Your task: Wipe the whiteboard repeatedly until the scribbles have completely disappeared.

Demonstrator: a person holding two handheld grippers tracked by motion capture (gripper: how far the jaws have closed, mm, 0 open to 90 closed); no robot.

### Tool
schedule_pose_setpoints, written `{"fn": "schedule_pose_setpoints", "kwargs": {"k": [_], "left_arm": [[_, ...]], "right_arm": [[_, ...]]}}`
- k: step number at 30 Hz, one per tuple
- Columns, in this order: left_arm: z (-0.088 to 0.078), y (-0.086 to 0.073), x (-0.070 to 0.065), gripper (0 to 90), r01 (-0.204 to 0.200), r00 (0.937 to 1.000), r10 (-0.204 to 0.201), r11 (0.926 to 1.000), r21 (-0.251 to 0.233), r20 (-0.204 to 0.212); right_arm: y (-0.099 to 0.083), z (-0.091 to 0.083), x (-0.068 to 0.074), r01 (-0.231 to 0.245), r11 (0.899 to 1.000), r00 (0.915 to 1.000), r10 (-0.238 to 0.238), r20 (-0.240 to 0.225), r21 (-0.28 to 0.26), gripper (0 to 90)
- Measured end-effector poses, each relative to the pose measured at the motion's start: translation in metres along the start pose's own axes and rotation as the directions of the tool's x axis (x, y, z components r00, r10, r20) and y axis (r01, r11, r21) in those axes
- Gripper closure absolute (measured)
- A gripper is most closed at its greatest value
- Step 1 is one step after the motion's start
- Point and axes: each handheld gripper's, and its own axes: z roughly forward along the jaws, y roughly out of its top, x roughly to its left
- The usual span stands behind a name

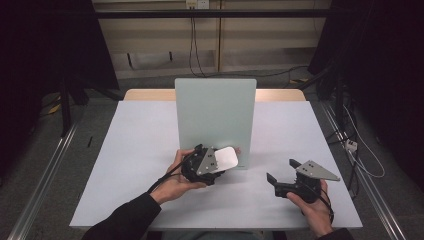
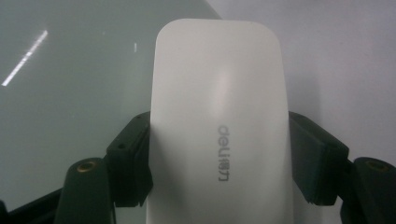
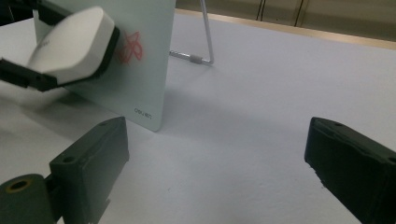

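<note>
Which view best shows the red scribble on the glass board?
The right gripper view: the red scribble shows on the glass board, partly covered by the white eraser in the left gripper. In the high view and the left gripper view I cannot make out the mark.

The high view looks forward and down over the whole table (image 1: 150, 150). The left gripper view sits very close to the glass board (image 2: 70, 93). The right gripper view looks low across the table toward that same board (image 3: 144, 70).
</note>
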Motion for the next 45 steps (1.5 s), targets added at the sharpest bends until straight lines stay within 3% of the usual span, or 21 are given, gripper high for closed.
{"fn": "schedule_pose_setpoints", "kwargs": {"k": [5,9,12,14,21,24,34,35,39,45], "left_arm": [[-0.015,0.007,0.017,31.2,0.016,0.9984,-0.018,0.9992,-0.038,-0.054],[-0.018,0.009,0.022,31.2,0.029,0.9979,-0.032,0.9981,-0.054,-0.056],[-0.016,0.008,0.019,31.2,0.014,0.9979,-0.017,0.9986,-0.051,-0.062],[-0.012,0.006,0.015,31.2,0.023,0.9985,-0.025,0.9987,-0.045,-0.049],[0.005,0.005,-0.002,31.2,-0.003,1.0000,0.003,1.0000,-0.008,0.000],[0.013,0.006,-0.009,31.2,-0.025,0.9995,0.025,0.9996,0.012,0.020],[0.029,0.007,-0.023,31.2,-0.048,0.9963,0.044,0.9976,0.050,0.074],[0.030,0.008,-0.023,31.2,-0.064,0.9954,0.060,0.9965,0.054,0.074],[0.032,0.011,-0.022,31.2,-0.053,0.9950,0.048,0.9973,0.051,0.087],[0.023,0.020,-0.010,31.2,-0.027,0.9987,0.027,0.9994,0.020,0.044]], "right_arm": [[0.000,0.000,0.000,-0.002,1.000,1.0000,0.002,0.002,0.004,6.4],[0.000,0.001,0.000,0.001,1.000,1.0000,-0.001,0.001,0.003,6.4],[0.000,0.000,0.000,0.000,1.000,1.0000,0.000,0.000,0.003,6.4],[0.000,0.000,0.000,-0.001,1.000,1.0000,0.001,0.001,0.003,6.4],[0.000,0.000,0.000,0.003,1.000,1.0000,-0.003,-0.001,0.001,6.4],[0.000,0.000,0.000,-0.002,1.000,1.0000,0.002,0.000,0.003,6.4],[0.000,0.000,0.000,0.000,1.000,1.0000,0.000,-0.001,0.001,6.4],[0.000,0.000,0.000,0.000,1.000,1.0000,0.000,-0.001,0.001,6.4],[0.000,0.000,0.000,0.000,1.000,1.0000,0.000,-0.001,0.001,6.4],[0.000,0.000,0.000,-0.001,1.000,1.0000,0.001,-0.001,0.000,6.4]]}}
